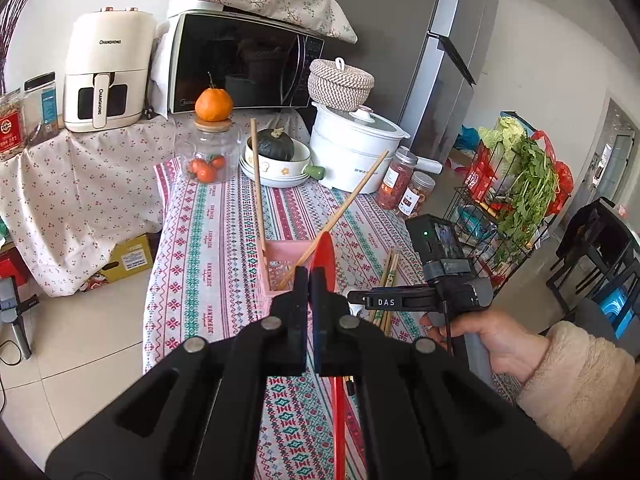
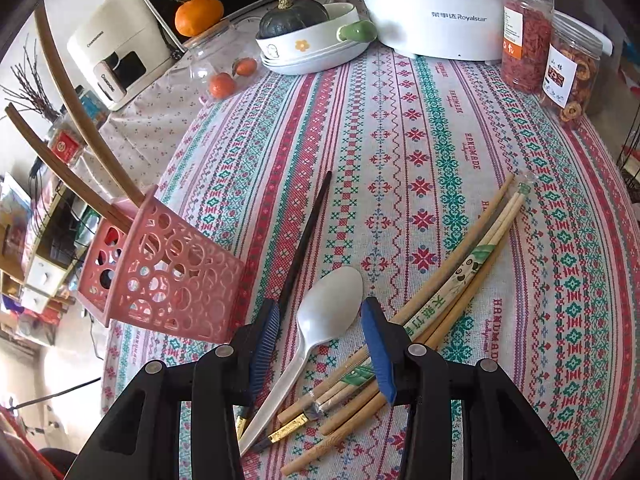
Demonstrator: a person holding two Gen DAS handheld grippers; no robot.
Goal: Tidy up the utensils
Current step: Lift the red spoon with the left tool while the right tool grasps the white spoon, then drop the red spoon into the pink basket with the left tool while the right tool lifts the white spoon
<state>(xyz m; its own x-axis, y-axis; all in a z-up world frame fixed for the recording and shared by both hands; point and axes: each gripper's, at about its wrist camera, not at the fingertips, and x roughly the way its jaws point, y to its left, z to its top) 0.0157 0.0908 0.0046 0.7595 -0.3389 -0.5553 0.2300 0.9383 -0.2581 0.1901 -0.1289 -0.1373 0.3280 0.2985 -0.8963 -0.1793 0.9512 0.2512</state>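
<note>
A pink perforated utensil basket (image 1: 280,268) (image 2: 160,272) stands on the patterned tablecloth with wooden chopsticks (image 1: 256,176) (image 2: 80,120) leaning out of it. My left gripper (image 1: 309,280) is shut on a red spoon (image 1: 326,256), held just above and beside the basket's right rim; the spoon's handle runs down under the gripper. My right gripper (image 2: 320,320) is open, low over the table, straddling a white plastic spoon (image 2: 320,320). A black chopstick (image 2: 308,232) lies to its left and several bamboo chopsticks (image 2: 448,276) to its right.
At the table's back stand a white cooker (image 1: 352,152), a bowl with a dark squash (image 1: 276,148), a glass jar of tomatoes (image 1: 206,156) topped by an orange, and two snack jars (image 2: 552,40). A microwave (image 1: 240,64) is behind. A vegetable rack (image 1: 512,200) stands right.
</note>
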